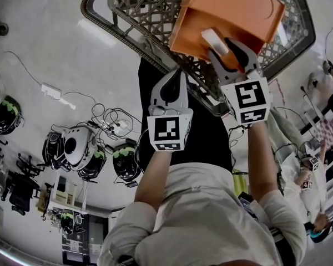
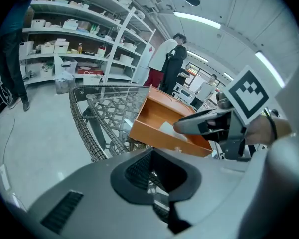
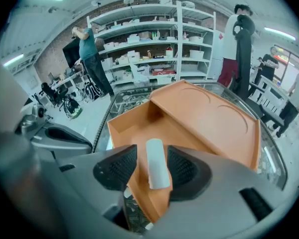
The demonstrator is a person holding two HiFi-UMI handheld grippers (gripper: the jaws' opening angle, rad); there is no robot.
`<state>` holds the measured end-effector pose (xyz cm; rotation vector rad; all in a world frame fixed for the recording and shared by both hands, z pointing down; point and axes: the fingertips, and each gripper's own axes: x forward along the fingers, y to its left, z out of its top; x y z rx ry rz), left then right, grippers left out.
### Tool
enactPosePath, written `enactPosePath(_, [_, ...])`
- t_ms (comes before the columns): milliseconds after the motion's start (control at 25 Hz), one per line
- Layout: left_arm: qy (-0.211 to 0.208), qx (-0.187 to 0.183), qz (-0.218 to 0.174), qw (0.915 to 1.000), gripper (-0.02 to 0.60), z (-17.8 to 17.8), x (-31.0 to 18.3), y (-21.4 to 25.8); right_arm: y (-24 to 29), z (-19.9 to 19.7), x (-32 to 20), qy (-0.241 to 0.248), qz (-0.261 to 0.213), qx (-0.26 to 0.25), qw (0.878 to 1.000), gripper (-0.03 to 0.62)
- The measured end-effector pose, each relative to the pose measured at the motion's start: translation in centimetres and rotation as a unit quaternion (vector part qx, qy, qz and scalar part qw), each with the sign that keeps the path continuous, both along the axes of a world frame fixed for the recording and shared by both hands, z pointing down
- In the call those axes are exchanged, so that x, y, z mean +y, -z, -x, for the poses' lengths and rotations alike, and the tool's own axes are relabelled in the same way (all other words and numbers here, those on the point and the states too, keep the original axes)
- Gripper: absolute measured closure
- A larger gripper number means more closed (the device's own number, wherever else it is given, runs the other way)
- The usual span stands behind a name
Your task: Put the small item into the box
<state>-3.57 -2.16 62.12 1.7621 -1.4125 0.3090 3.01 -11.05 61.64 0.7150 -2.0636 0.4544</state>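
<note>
An open orange box (image 1: 233, 15) with its lid (image 3: 209, 113) folded back stands on a round glass-topped wicker table (image 1: 139, 15). The small item (image 3: 157, 163), a white oblong block, lies between the jaws of my right gripper (image 3: 152, 169), above the box's near wall. A gap shows between the block and the left pad, so the pads do not press on it. The head view shows the item (image 1: 215, 40) at the right gripper's (image 1: 230, 51) tip, at the box edge. My left gripper (image 1: 175, 87) hangs beside it to the left, its jaws shut and empty, short of the box (image 2: 159, 123).
Several helmets and cables (image 1: 77, 148) lie on the floor to the left. Stocked shelves (image 3: 154, 39) line the back wall, and people (image 3: 241, 39) stand beyond the table. Another seated person (image 1: 311, 187) is at the right.
</note>
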Motion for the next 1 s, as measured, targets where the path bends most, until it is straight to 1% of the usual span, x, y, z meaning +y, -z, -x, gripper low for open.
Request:
enactPosePath(120, [-0.008, 0.001, 0.003, 1.0, 0.574, -0.8, 0.3, 0.3, 1.1, -0.5, 0.5, -0.021, -0.006, -0.035, 0.999, 0.411])
enactPosePath(200, [-0.015, -0.002, -0.001, 0.9999, 0.574, -1.3, 0.1, 0.3, 1.4, -0.9, 0.6, -0.032, -0.015, -0.049, 0.998, 0.429])
enactPosePath(440, [-0.033, -0.006, -0.007, 0.9994, 0.574, -2.5, -0.3, 2.0, 3.2, -2.8, 1.2, -0.073, -0.035, -0.067, 0.994, 0.487])
enactPosePath(560, [-0.05, -0.016, -0.011, 0.9986, 0.574, -3.0, 0.1, 2.3, 3.7, -3.7, 2.0, -0.094, -0.044, -0.078, 0.992, 0.525])
enactPosePath(640, [-0.063, -0.025, -0.017, 0.9976, 0.574, -3.2, 0.2, 2.2, 3.9, -4.0, 2.3, -0.109, -0.058, -0.09, 0.988, 0.559])
enactPosePath(720, [-0.073, -0.032, -0.025, 0.9965, 0.574, -3.4, 0.1, 2.5, 4.5, -4.4, 2.5, -0.12, -0.077, -0.105, 0.984, 0.579])
enactPosePath(880, [-0.091, -0.048, -0.039, 0.994, 0.574, -3.7, -0.2, 4.2, 6.6, -5.2, 3.2, -0.139, -0.097, -0.13, 0.977, 0.589])
enactPosePath(1000, [-0.096, -0.055, -0.051, 0.9925, 0.574, -3.8, -0.7, 6.1, 8.6, -5.7, 3.4, -0.154, -0.109, -0.15, 0.971, 0.591])
